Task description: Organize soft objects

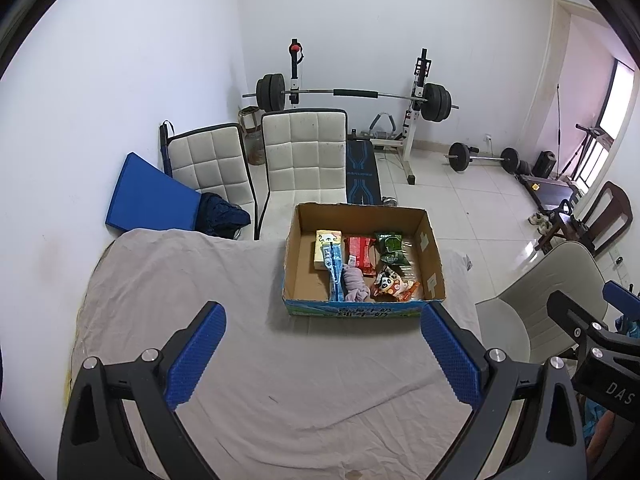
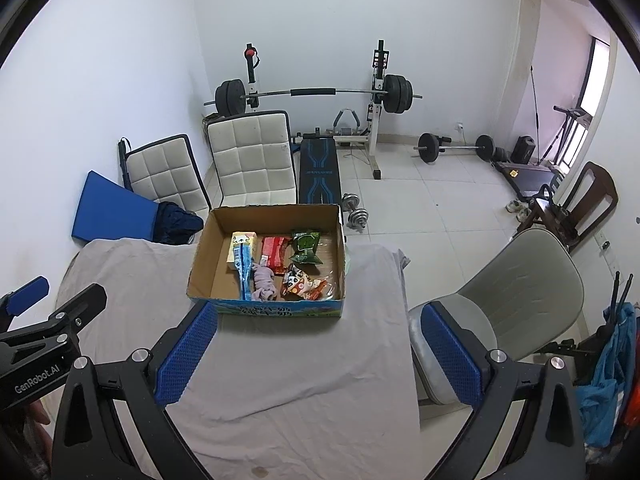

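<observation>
An open cardboard box (image 1: 434,264) (image 2: 200,258) stands on the far part of the cloth-covered table (image 1: 192,280) (image 2: 132,276). Inside lie a yellow carton (image 1: 326,250) (image 2: 239,248), a blue packet (image 1: 335,276) (image 2: 243,272), a red packet (image 1: 360,254) (image 2: 273,255), a green packet (image 1: 391,246) (image 2: 306,246), a panda snack bag (image 1: 394,286) (image 2: 302,284) and a lilac soft cloth (image 1: 355,284) (image 2: 264,285). My left gripper (image 1: 322,354) is open and empty, short of the box. My right gripper (image 2: 316,354) is open and empty too.
Two white padded chairs (image 1: 304,152) (image 2: 250,156) stand behind the table, with a blue mat (image 1: 150,196) (image 2: 112,212) against the wall. A grey chair (image 1: 560,280) (image 2: 516,280) is to the right. A barbell rack (image 1: 352,94) and weights (image 2: 356,210) are on the tiled floor.
</observation>
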Demonstrator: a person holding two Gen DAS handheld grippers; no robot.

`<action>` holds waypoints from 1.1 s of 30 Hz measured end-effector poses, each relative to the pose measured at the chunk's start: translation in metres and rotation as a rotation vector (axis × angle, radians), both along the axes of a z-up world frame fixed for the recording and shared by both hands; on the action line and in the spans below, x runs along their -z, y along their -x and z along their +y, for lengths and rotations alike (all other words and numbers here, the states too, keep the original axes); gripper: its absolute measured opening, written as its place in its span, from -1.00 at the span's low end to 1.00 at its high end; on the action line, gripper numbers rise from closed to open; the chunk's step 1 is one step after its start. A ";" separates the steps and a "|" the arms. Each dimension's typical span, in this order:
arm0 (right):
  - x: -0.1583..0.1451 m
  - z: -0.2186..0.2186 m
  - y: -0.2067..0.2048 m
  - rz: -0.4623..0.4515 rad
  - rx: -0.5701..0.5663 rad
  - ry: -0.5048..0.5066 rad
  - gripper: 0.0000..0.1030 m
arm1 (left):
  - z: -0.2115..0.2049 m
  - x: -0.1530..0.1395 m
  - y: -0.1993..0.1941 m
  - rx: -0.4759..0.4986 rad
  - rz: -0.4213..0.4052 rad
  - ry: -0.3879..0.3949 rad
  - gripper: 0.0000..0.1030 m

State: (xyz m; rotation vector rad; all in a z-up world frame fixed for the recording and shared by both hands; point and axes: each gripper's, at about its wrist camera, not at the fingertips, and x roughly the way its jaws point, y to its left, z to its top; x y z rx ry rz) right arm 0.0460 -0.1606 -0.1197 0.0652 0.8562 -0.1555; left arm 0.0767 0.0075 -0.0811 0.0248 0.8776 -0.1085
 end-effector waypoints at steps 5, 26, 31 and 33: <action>-0.003 0.001 0.001 -0.007 -0.005 0.004 1.00 | -0.001 0.002 0.001 0.000 -0.006 -0.001 0.94; -0.011 0.001 0.002 -0.022 -0.010 0.006 1.00 | -0.003 -0.004 0.007 -0.008 -0.013 0.010 0.94; -0.012 -0.001 0.004 -0.026 -0.002 0.000 1.00 | -0.004 -0.009 0.010 -0.014 -0.011 0.021 0.94; -0.012 -0.002 0.005 -0.028 0.001 0.002 1.00 | -0.004 -0.011 0.011 -0.017 -0.016 0.021 0.94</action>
